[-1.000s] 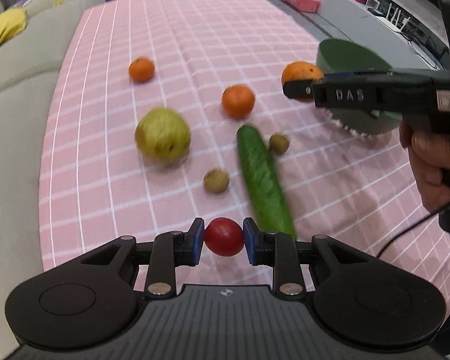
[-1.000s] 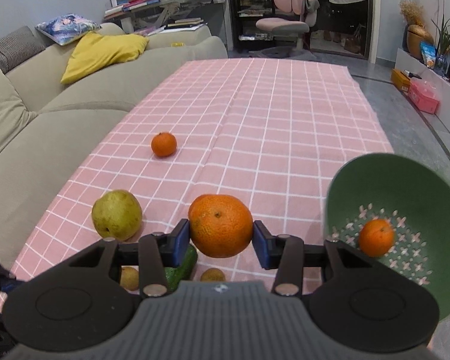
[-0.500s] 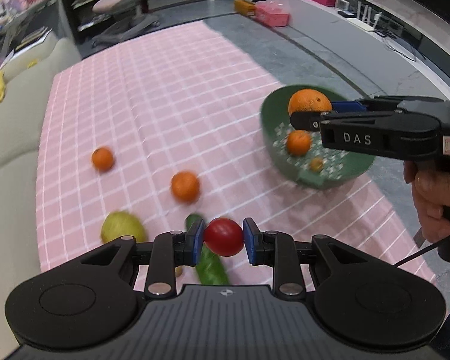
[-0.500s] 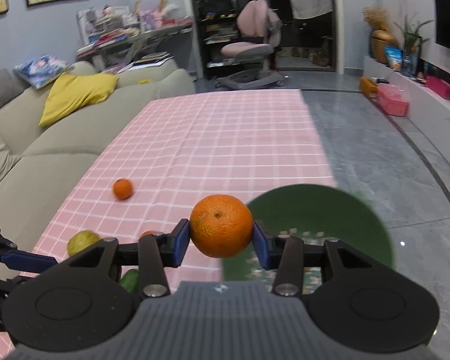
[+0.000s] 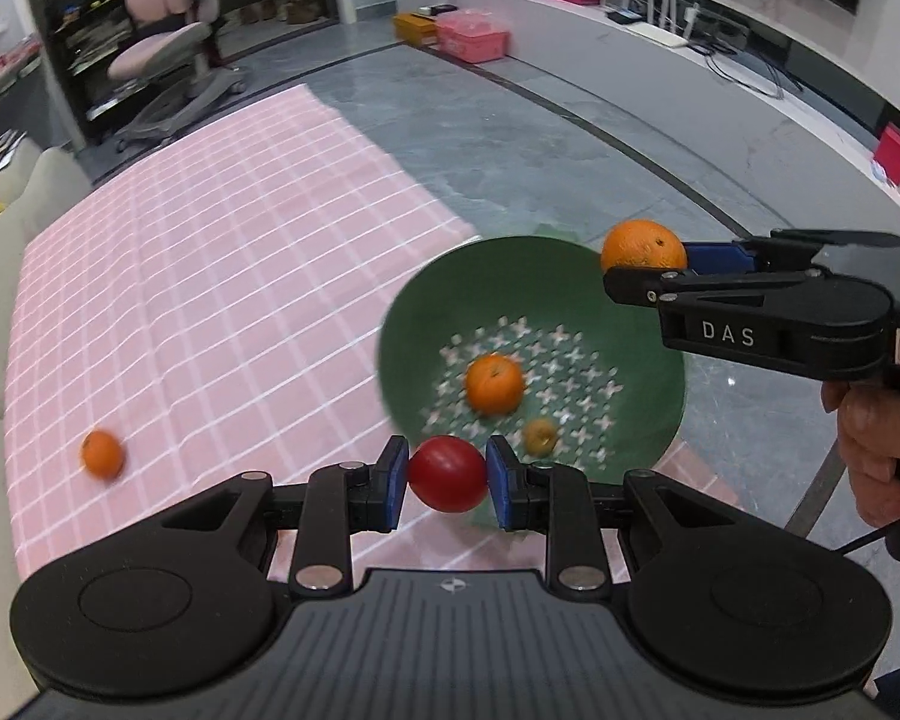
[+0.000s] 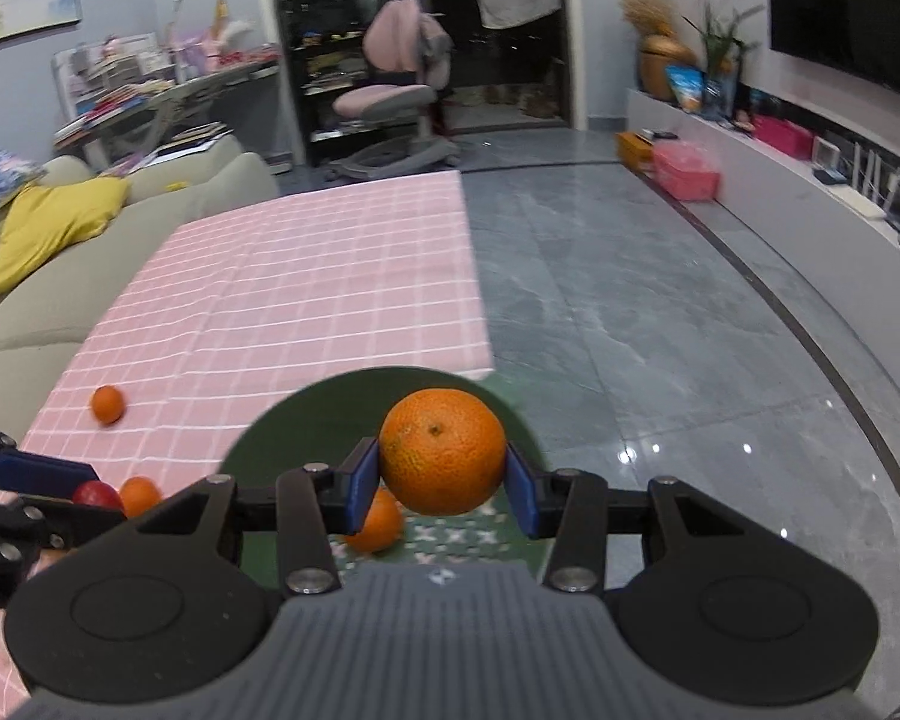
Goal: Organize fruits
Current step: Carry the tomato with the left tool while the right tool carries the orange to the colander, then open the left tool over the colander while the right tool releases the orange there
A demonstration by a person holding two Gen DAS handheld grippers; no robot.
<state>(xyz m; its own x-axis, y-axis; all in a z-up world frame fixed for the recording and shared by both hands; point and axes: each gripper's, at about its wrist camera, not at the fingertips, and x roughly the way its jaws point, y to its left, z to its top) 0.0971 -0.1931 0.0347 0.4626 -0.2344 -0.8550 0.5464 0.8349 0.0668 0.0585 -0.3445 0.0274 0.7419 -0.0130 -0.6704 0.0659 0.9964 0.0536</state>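
You've got both hands loaded over the drop zone. Your left gripper (image 5: 447,476) is clamped on a small red tomato (image 5: 447,474), blue pads pressed to either side of it, and it hangs just at the near rim of the green colander bowl (image 5: 426,300). Your right gripper (image 6: 442,480) is squeezing a large orange (image 6: 442,459), which sits between the pads above the bowl's far side; in the left wrist view that orange shows over the rim at the right, with your hand (image 5: 876,456) wrapped round the handle.

Inside the bowl there is a mandarin (image 5: 493,384) on the perforated floor and a small brownish fruit (image 5: 539,437) beside it, too blurred to name. Out on the pink checked tablecloth (image 5: 210,276) one small mandarin (image 5: 102,453) lies well apart from the bowl, and the right wrist view shows another orange fruit (image 6: 140,495) near your left gripper's tip.

So this reads as the carry-and-drop step, with both fruits brought to the bowl and neither released. Next, I'd say: bring the tomato a touch further in over the bowl, because it looks to sit right at the rim and could roll off onto the cloth. Lower both before you let the pads part, so the orange doesn't bounce off the mandarin below. Then go for the strays on the cloth.
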